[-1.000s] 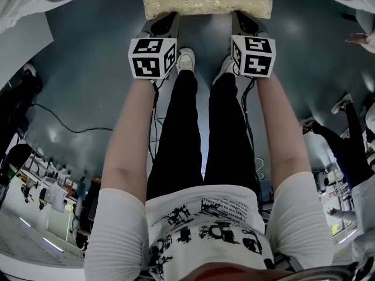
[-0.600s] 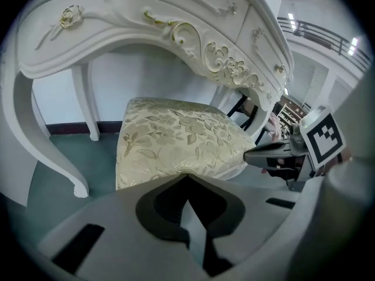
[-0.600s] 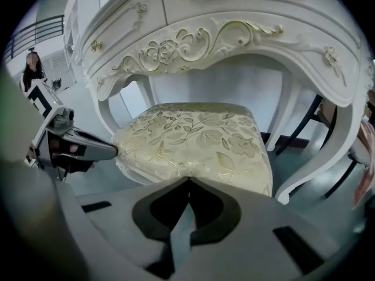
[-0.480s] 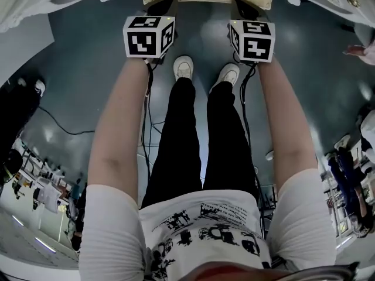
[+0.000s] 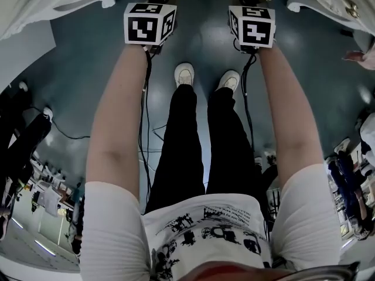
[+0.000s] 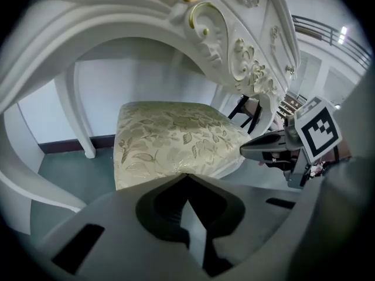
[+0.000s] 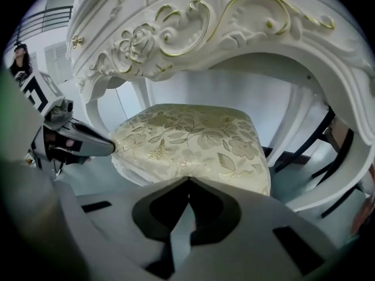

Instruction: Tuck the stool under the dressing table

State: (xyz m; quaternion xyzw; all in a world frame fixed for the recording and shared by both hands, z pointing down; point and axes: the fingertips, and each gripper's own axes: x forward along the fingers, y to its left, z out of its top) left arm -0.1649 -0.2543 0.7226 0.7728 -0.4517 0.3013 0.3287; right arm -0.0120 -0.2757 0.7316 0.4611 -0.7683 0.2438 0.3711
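Squarely beneath the arch of one white, gilt-scrolled dressing table sits one stool, its cushion cream with a gold leaf pattern. Two grippers sit at its near edge: the left gripper and the right gripper, each with jaws closed tip to tip on nothing. The shirt print is illegible.

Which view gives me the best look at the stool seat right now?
The right gripper view: the whole patterned stool seat shows, centred, with the dressing table arching above it. The left gripper view shows it too, more from one side. The head view catches only a thin strip of its near edge at the top.
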